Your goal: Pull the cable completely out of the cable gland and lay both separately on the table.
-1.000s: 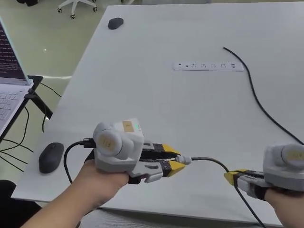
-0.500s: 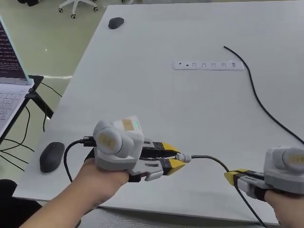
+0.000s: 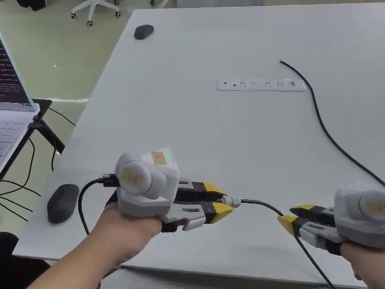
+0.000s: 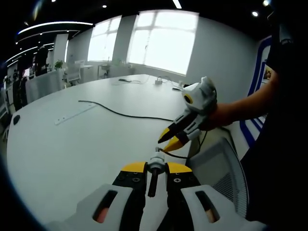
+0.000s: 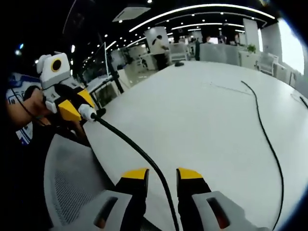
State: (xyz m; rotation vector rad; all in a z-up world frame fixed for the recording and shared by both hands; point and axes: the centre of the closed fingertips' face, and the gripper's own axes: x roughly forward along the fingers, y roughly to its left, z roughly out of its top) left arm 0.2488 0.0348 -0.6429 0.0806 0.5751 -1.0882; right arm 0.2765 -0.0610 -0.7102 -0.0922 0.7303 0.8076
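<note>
Right gripper view shows the right gripper (image 5: 161,174) with fingers (image 5: 134,175) apart, black cable (image 5: 139,151) loose between them; the left gripper (image 4: 155,168) clamps the cable gland (image 4: 155,162) in its fingers over the surface (image 3: 240,138) edge. A weak pinch could slip along the black cable

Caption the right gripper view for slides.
Open right gripper straddles the cable leading to the cable gland clamped in the left gripper.

Cable (image 3: 264,205) spans the gap from the gland (image 3: 233,201) in the left gripper (image 3: 227,201) to the right gripper (image 3: 290,215). To their far side the table (image 3: 198,132) is open up to the strip (image 3: 260,85) and cord (image 3: 325,129). A mouse (image 3: 62,203) lies behind the left one.
</note>
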